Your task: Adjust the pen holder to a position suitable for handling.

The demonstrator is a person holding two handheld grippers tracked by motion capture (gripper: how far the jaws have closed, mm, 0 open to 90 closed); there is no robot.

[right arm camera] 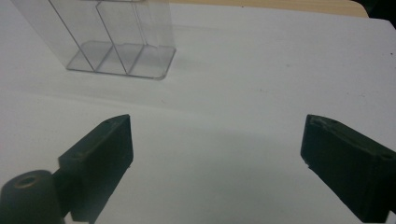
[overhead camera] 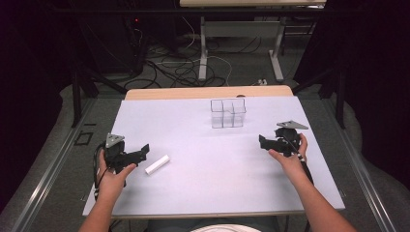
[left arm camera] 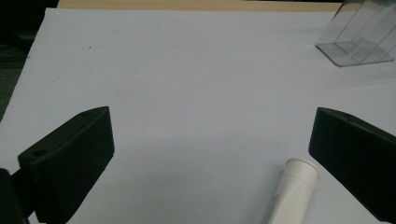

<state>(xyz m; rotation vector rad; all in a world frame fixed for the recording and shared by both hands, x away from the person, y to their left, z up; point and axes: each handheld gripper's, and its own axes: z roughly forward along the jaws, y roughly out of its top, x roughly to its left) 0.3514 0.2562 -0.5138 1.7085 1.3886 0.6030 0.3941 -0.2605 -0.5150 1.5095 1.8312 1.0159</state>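
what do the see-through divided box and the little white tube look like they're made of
Clear divided box: likely acrylic or similar hard plastic, glossy; the sheet shows through its thin walls, whose edges catch light.
Small white tube: probably plastic, smooth with a faint sheen, opaque, with a flared rim at one end; could be coated card.

1. High view: white sheet (overhead camera: 203,145) evenly lit, likely from overhead; surroundings at left and right fall to near black.
2. Shadows soft, short, close under the white tube (overhead camera: 157,165) and clear divider box (overhead camera: 227,113).
3. Gripper views: dimmer, greyish cast, slightly soft focus; near jaws blurred at edges.
4. Faint glare streaks on the box walls.
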